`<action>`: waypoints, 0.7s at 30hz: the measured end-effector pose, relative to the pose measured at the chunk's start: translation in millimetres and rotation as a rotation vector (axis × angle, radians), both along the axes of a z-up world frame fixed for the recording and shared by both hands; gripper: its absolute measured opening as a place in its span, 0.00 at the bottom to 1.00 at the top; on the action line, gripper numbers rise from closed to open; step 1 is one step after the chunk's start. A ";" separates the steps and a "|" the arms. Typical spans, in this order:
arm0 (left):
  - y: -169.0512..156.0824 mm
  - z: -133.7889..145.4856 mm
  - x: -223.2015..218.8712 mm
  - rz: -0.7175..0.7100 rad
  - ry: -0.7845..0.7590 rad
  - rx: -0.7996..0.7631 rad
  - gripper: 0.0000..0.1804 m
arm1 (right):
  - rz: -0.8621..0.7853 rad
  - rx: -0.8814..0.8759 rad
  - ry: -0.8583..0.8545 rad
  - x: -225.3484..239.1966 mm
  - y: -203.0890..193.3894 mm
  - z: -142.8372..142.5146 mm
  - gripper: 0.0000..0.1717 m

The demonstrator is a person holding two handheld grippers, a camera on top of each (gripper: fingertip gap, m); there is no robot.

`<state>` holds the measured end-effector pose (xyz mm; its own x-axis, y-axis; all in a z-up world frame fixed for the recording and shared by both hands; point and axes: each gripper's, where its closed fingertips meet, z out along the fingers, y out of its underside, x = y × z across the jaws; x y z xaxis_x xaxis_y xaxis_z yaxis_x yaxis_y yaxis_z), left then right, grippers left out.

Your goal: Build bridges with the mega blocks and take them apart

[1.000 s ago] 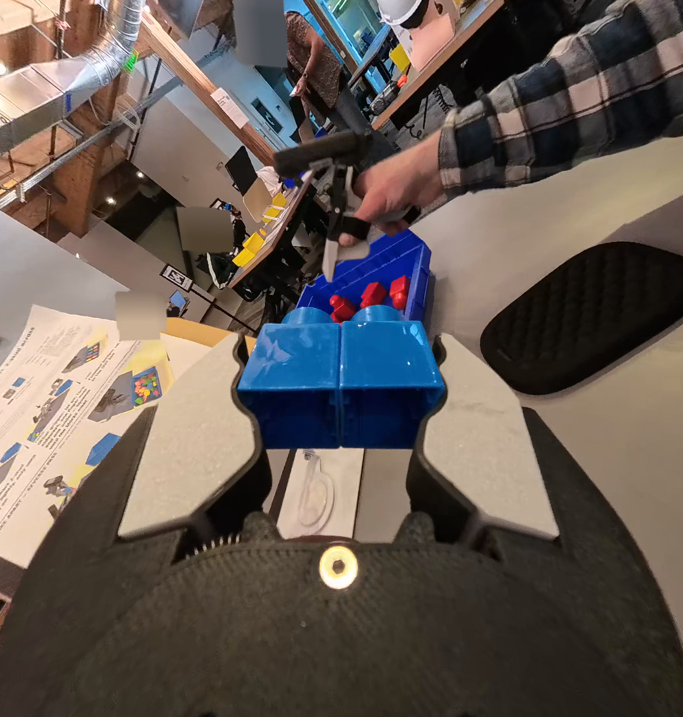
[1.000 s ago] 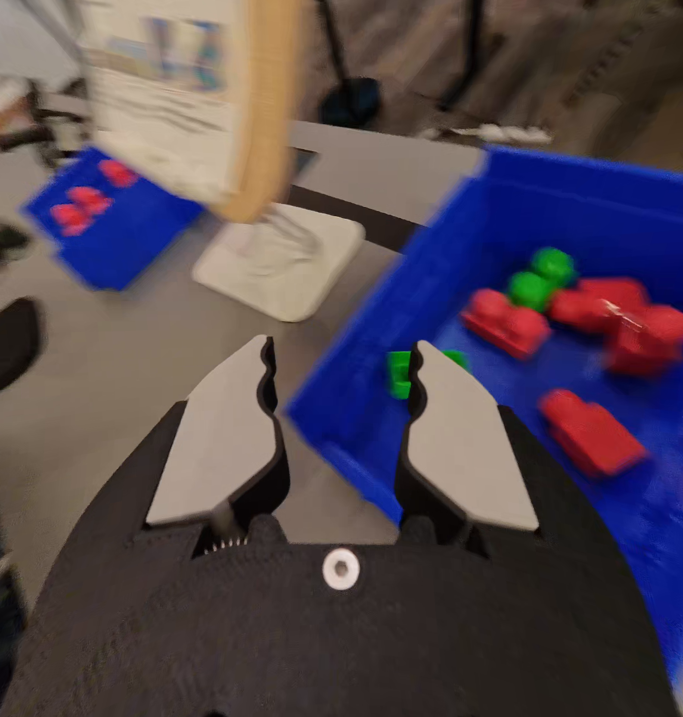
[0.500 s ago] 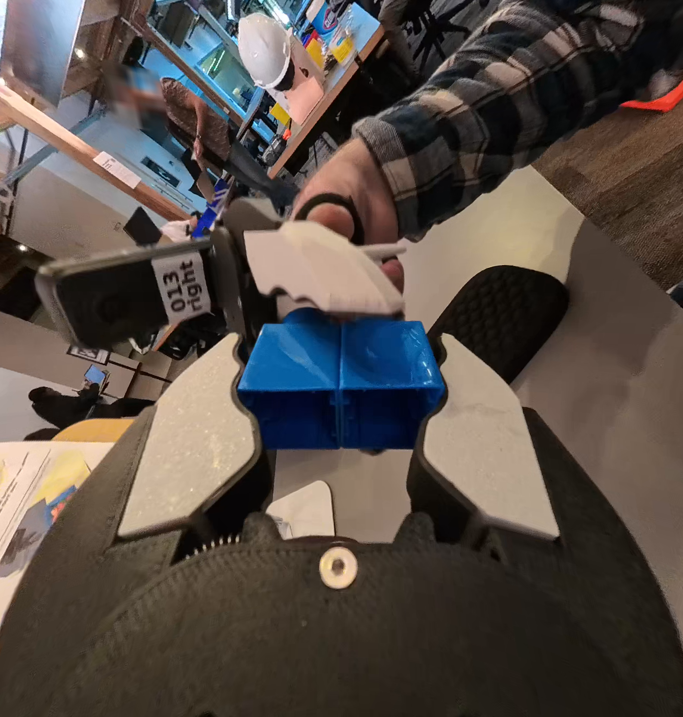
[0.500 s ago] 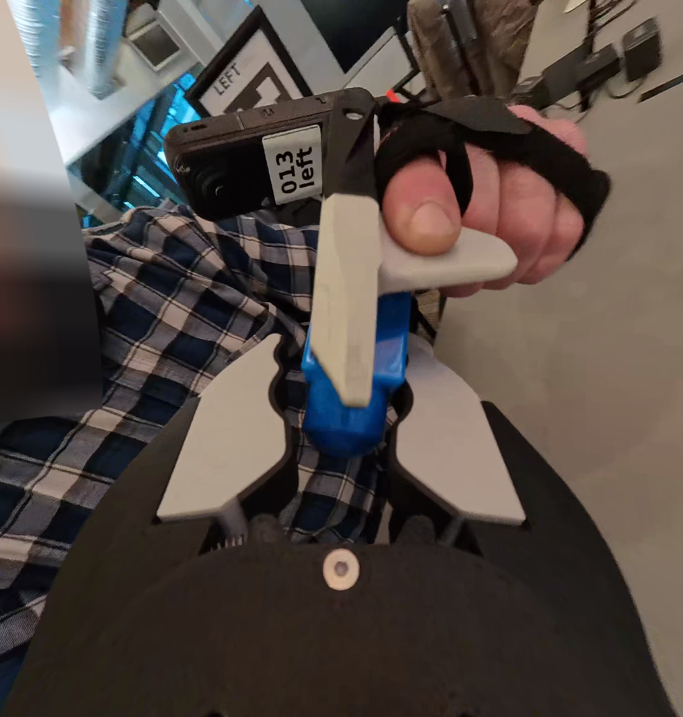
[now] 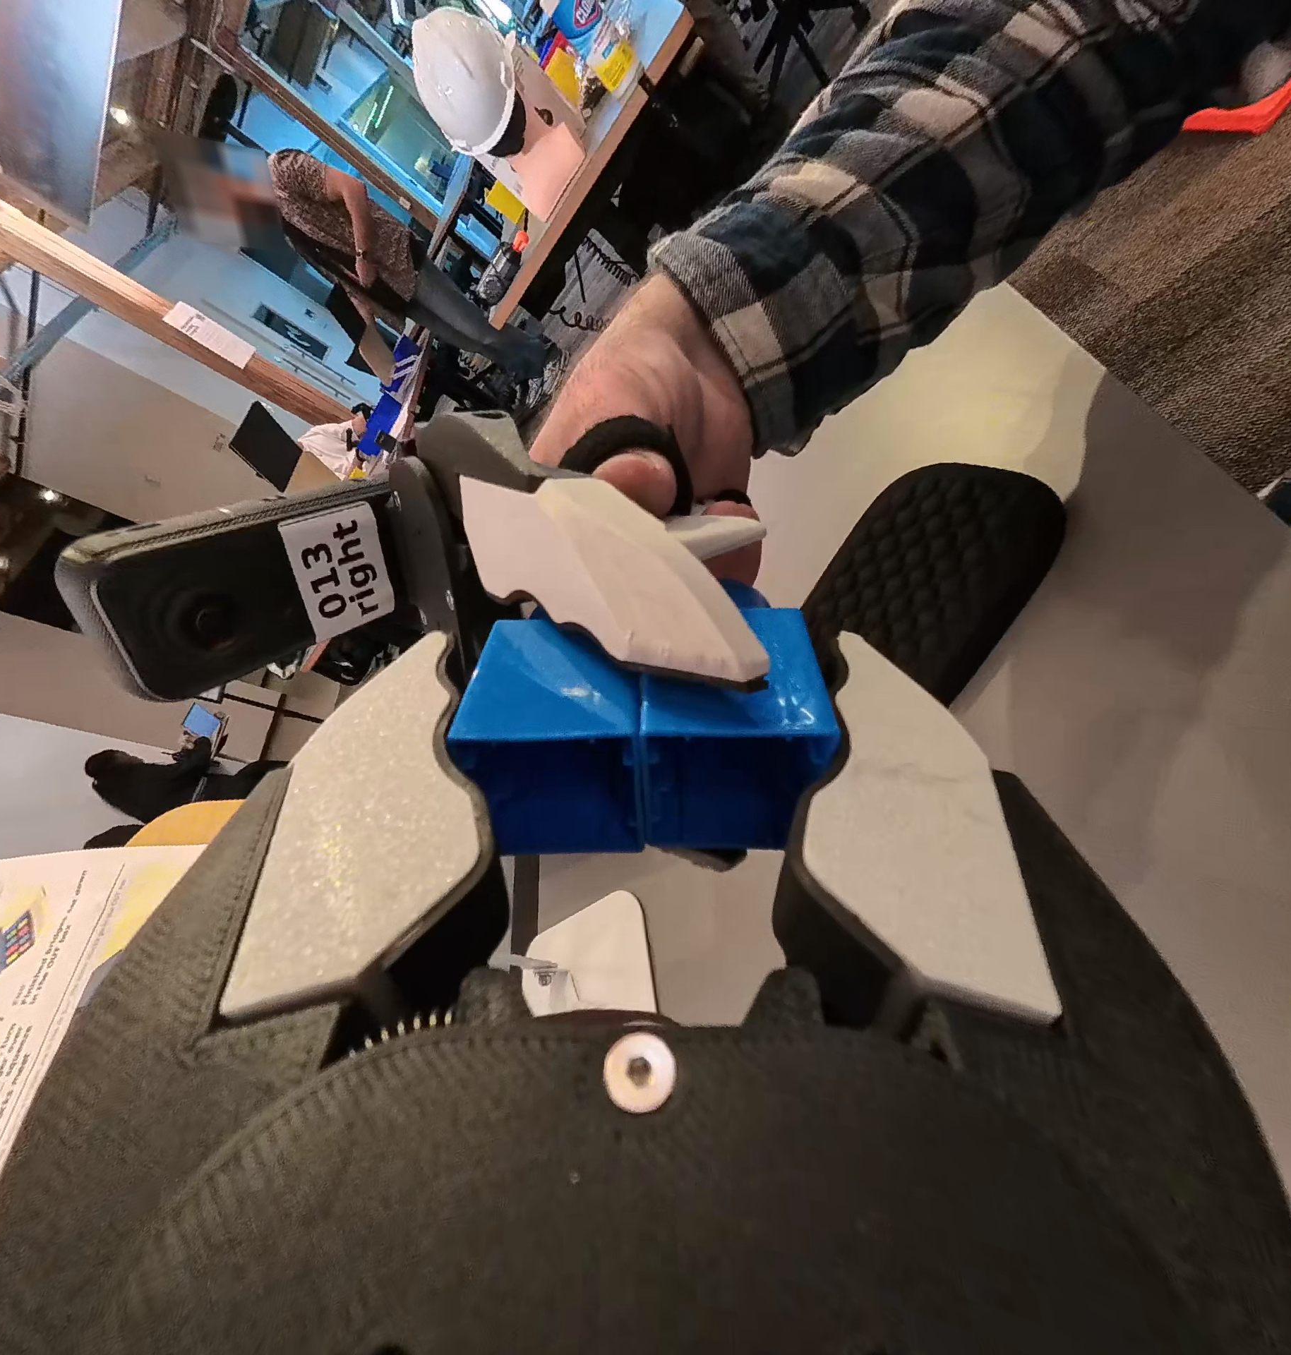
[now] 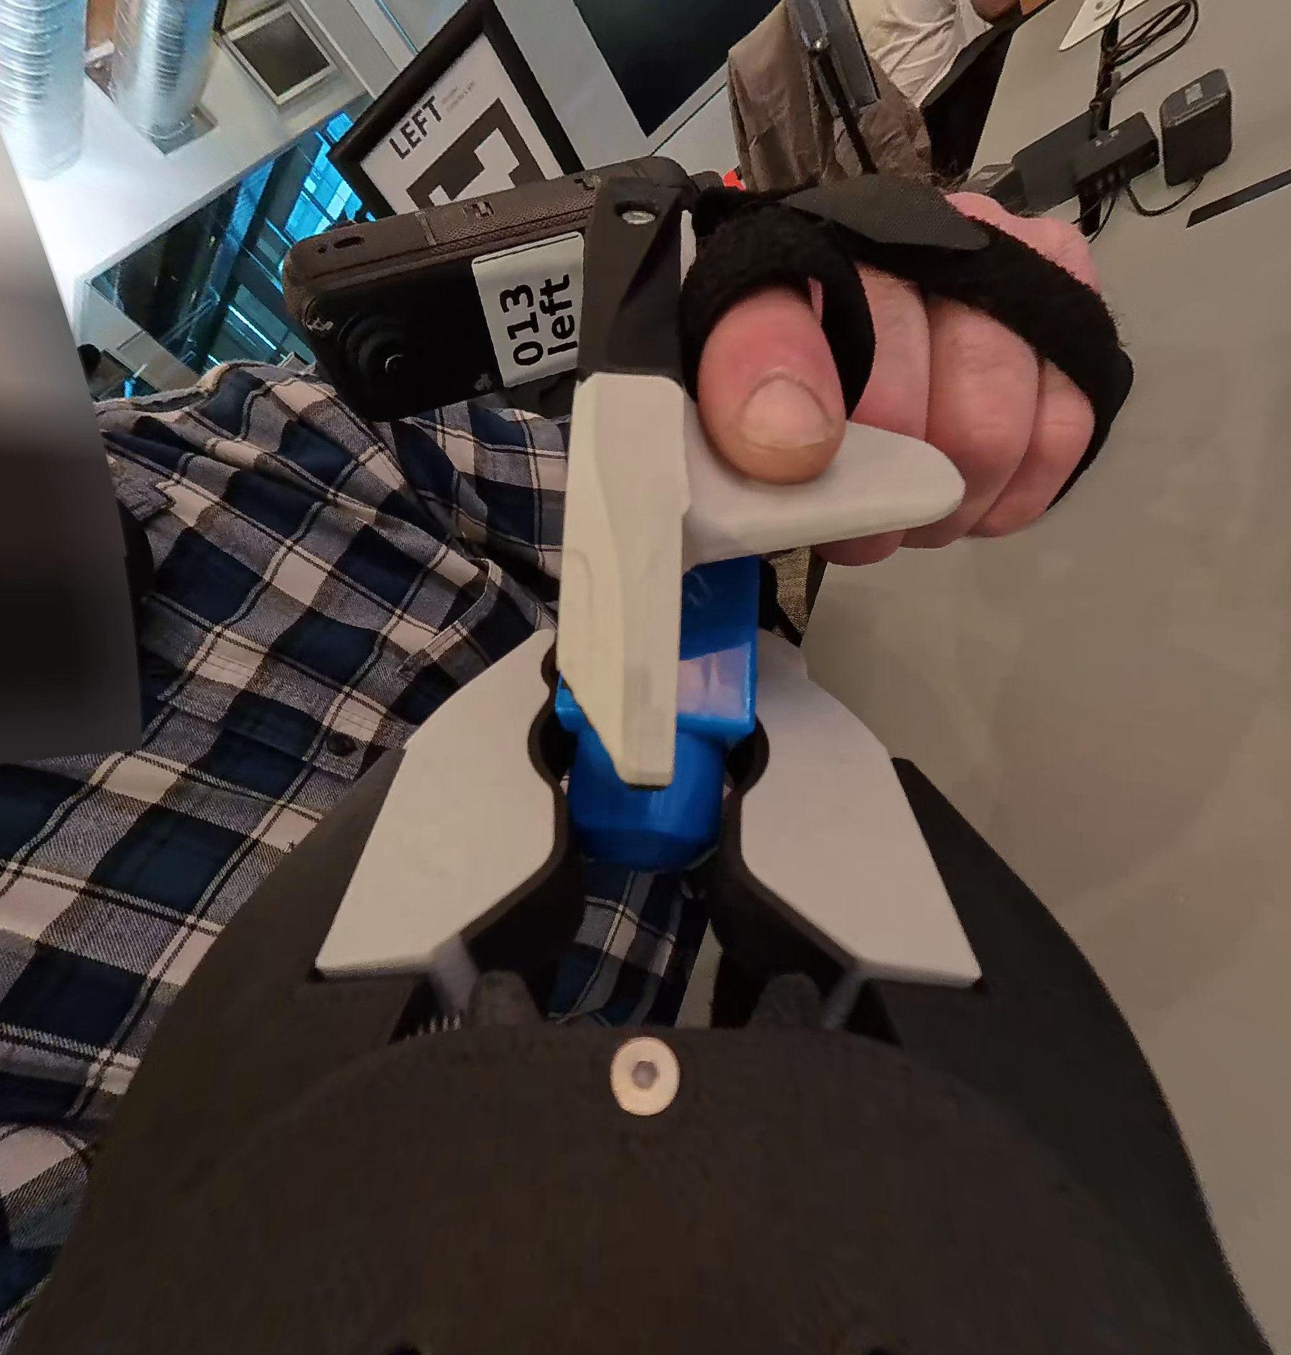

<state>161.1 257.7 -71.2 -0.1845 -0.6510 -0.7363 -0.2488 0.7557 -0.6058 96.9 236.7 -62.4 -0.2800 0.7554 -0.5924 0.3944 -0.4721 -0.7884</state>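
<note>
Blue block [image 5: 642,748] clamped wide in left claw [image 5: 642,704]; right claw [image 6: 646,726] pinches its stud end.

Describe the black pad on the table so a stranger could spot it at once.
Start at the pale grey table, then the two blue blocks held by the left gripper. Just beyond lies the black pad: flat, rounded, dimpled, the only dark thing there.

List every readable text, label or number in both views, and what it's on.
Wording not quoted; bearers only.
White sticker, black camera, left wrist view: legible.
White sticker, black camera, right wrist view: legible.
Black-framed white sign: legible.
Printed paper sheet: blurred.
Bottle label, top edge: cut off.
</note>
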 end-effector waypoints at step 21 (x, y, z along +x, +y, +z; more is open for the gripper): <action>3.2 2.3 3.4 -0.005 -0.032 0.008 0.50 | -0.036 0.004 0.049 7.0 1.8 2.1 0.24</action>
<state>164.5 260.8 -68.8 -0.1644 -0.6441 -0.7471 -0.2254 0.7619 -0.6073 103.9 238.5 -60.3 -0.2809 0.7681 -0.5754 0.3380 -0.4819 -0.8084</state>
